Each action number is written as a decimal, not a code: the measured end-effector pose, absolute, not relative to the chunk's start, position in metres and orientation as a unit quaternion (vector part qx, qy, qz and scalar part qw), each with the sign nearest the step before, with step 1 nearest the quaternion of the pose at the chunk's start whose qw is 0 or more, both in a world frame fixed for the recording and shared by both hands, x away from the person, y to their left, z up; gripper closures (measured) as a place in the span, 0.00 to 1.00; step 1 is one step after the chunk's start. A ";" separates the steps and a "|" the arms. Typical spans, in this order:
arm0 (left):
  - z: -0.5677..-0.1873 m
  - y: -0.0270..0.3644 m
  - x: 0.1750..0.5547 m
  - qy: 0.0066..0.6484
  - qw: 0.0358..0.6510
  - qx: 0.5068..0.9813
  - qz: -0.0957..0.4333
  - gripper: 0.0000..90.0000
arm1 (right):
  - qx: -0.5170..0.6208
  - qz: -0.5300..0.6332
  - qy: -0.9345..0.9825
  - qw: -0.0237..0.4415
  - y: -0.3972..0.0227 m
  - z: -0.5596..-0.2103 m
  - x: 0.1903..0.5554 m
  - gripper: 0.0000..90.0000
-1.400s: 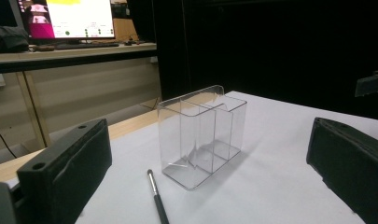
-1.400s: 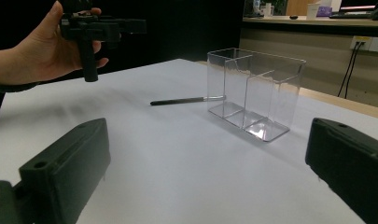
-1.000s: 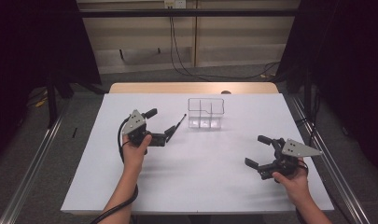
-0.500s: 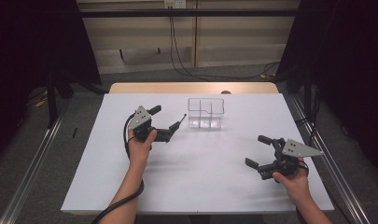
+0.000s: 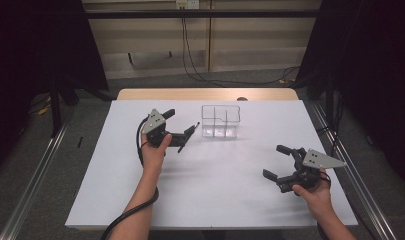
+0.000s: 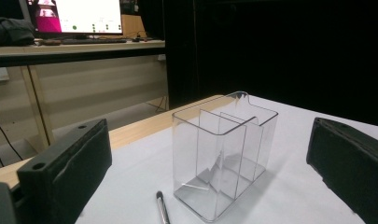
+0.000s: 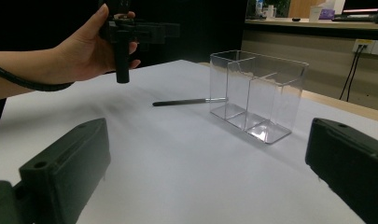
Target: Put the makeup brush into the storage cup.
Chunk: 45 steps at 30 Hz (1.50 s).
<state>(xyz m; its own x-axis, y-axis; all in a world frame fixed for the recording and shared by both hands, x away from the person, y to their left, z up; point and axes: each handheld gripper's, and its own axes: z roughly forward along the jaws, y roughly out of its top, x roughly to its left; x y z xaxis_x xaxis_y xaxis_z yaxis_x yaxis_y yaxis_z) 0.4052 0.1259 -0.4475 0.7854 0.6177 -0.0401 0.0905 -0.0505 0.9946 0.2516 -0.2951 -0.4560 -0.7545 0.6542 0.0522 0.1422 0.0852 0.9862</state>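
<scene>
The pen (image 7: 189,101) lies flat on the table (image 5: 215,190), its tip just beside the clear box (image 5: 220,121). Both the left gripper (image 5: 177,127) and right gripper (image 5: 279,161) are wide open and hold nothing. I think the pen goes in the box: pinch its middle, lift, tip it upright. In the left gripper view the pen is cut off.
</scene>
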 end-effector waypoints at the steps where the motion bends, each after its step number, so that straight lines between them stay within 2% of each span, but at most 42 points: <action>1: -0.448 0.125 0.406 0.257 0.641 0.694 0.204 0.00 | 0.282 0.614 0.706 0.209 -0.295 -0.456 0.252 0.00; 28: -0.455 0.121 0.424 0.282 0.624 0.698 0.212 0.00 | 0.279 0.615 0.707 0.210 -0.296 -0.456 0.252 0.00; 36: -0.454 0.119 0.429 0.280 0.610 0.711 0.211 0.00 | 0.278 0.616 0.707 0.209 -0.296 -0.456 0.252 0.00; 45: -0.452 0.115 0.434 0.297 0.568 0.739 0.209 0.00 | 0.278 0.615 0.708 0.207 -0.296 -0.456 0.252 0.00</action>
